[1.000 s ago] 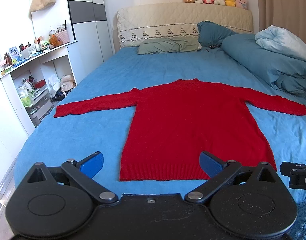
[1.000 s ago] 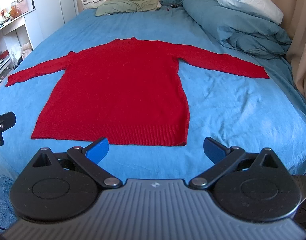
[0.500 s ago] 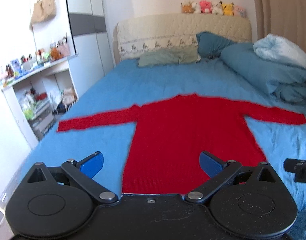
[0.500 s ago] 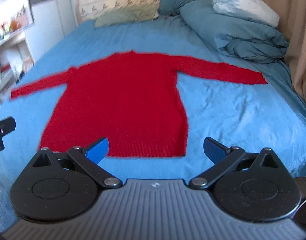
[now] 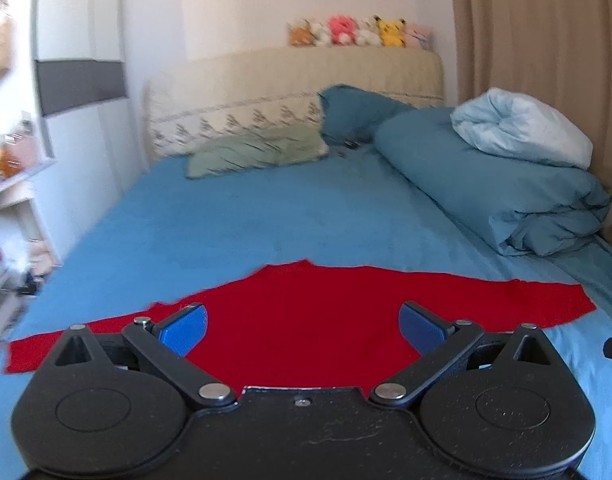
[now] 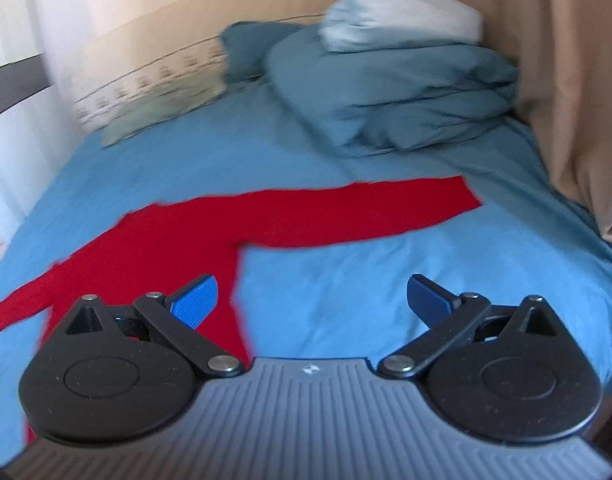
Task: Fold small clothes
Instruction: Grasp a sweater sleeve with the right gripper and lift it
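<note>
A red knitted sweater lies flat on the blue bed sheet, sleeves spread to both sides. It also shows in the right wrist view, with its right sleeve stretched toward the curtain. My left gripper is open and empty above the sweater's body; its frame hides the lower part. My right gripper is open and empty above the sheet just right of the sweater's side, below the right sleeve.
A folded blue duvet with a pale blanket lies at the right. Pillows and the headboard stand at the back. A curtain hangs at the right, shelves at the left.
Both grippers have moved forward over the bed and tilted up, so the sweater's hem has dropped out of view. The right gripper has swung toward the right sleeve. Both stay open.
</note>
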Demonstrator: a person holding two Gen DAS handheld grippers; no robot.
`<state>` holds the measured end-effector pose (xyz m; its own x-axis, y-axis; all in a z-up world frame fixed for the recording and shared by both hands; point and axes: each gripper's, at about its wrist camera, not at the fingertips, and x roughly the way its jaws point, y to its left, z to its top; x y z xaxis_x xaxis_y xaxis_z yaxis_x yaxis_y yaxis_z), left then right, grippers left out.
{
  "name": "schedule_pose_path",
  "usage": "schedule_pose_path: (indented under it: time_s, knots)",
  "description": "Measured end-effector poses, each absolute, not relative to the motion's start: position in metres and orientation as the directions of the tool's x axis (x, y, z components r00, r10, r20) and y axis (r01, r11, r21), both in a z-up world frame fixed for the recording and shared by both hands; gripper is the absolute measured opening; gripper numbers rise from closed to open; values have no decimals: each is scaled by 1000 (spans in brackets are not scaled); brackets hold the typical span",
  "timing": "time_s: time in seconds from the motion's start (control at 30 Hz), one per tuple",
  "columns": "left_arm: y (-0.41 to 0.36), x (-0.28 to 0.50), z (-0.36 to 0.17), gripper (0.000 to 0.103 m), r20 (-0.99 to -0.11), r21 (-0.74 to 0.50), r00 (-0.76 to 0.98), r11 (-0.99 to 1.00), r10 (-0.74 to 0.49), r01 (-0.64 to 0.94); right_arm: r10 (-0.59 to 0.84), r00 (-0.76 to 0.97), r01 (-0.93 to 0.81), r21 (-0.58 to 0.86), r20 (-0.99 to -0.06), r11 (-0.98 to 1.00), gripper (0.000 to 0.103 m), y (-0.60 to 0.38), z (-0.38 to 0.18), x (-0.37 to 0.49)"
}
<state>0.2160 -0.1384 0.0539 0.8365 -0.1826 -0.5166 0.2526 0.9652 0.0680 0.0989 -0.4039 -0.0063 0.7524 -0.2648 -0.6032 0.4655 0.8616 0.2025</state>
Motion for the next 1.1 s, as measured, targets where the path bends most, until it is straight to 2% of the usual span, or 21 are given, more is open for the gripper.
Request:
schedule_pose_path:
  time_s: [0.2,0.37,0.5,0.6,0.67,0.77,0.8,0.83,0.93,1.1]
  knots:
    - [-204,329,-25,103,-566,39,793,953,-227,301,-345,723,578,249,-599,777,103,-487,-90,159]
    - [-249,398,-92,103,-634,60,737,935,-234,349,-435,668,664,220,-603,715,103,-539,-153,205]
    - [-268,429,-126,103,-691,38,684,934,-231,354,-474,613,737,241,-632,632,90,-573,-187,225]
    - [-285,446,-144,103,-739,51,638,927,-216,373,-506,611,756,260,-609,600,85,-584,-193,229]
    - [-293,454,-152,103,-765,62,612,922,-201,381,-523,590,772,240,-616,588,77,-589,-193,236]
    - [-300,469,-164,103,-804,68,568,922,-176,382,-544,552,805,232,-632,547,55,-601,-193,245]
    - [-301,476,-169,103,-818,64,550,924,-168,378,-549,535,816,224,-642,533,43,-605,-193,247]
    - [-301,480,-173,103,-832,52,530,927,-166,373,-550,527,821,221,-648,526,36,-608,-192,249]
    - [-294,485,-174,103,-842,10,506,933,-187,361,-542,507,821,182,-670,542,23,-607,-186,256]
    - [-275,491,-148,98,-840,-32,490,923,-233,384,-525,600,750,197,-604,631,22,-583,-134,272]
